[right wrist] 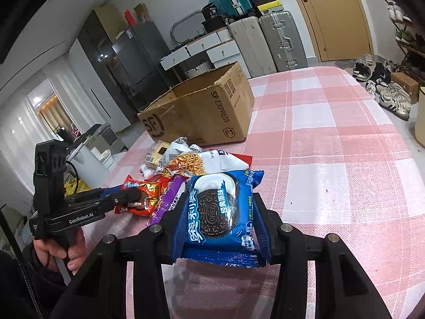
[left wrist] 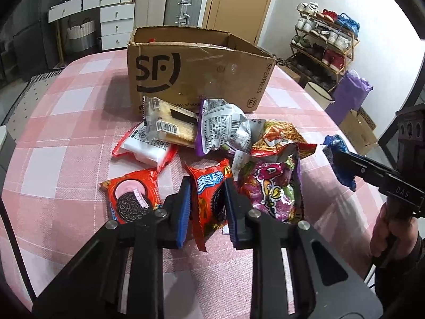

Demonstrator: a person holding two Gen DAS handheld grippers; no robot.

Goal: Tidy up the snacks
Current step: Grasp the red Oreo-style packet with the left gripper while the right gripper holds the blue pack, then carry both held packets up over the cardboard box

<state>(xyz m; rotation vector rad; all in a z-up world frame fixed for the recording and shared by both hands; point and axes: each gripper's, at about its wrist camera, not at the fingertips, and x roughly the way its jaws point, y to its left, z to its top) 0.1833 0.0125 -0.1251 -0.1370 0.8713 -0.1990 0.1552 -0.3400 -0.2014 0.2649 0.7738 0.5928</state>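
Note:
My left gripper is shut on a red Oreo packet, held on edge at the near side of the snack pile. Beside it lie a second red Oreo packet, a white packet, a cracker packet, a silver-purple bag, a noodle snack bag and a purple candy bag. My right gripper is shut on a blue Oreo packet, lifted off the table right of the pile. An open SF cardboard box stands behind the pile.
A pink checked cloth covers the table, bare to the right of the box. A hand grips the right tool's handle. Off the table are a shoe rack, suitcases and white drawers.

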